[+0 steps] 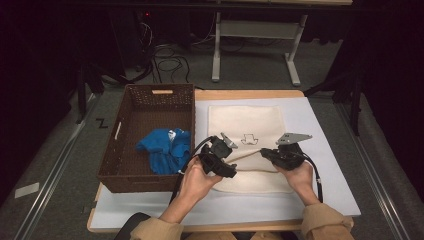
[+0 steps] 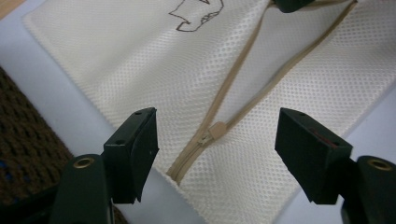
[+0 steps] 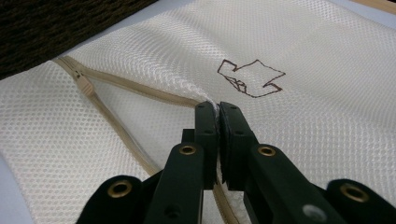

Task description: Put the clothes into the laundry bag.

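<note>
— High view first: cream mesh zip bag [image 1: 246, 145] flat on pale blue mat [image 1: 320, 150], centre of frame, just right of brown woven basket [image 1: 150, 107] holding crumpled blue cloth [image 1: 165, 149]. Left gripper [image 1: 231, 172] low at bag's lower left edge, right gripper [image 1: 264, 152] at its middle right. Jaw state hard to read from up here.

— Left gripper view?

— Jaws wide apart, nothing between. Small tan zipper slider [image 2: 215, 130] sitting just ahead, centre of frame, slightly left of midway between the pads. Tan zipper tape [image 2: 243, 70] running from lower centre toward upper right, already split into two lines beyond the slider. Tape's near end cut off past the bag's corner, bottom of frame.

— Right gripper view?

— Jaws pressed together on a pinch of mesh beside the zipper, centre frame. Slider [image 3: 85, 86] at upper left, well apart. Brown outline drawing [image 3: 252, 78] to upper right.

— Nearer hand for the slider?

— Left, by judgement; straight forward, then closing across the tape. Pull tab itself too small to make out.
</note>
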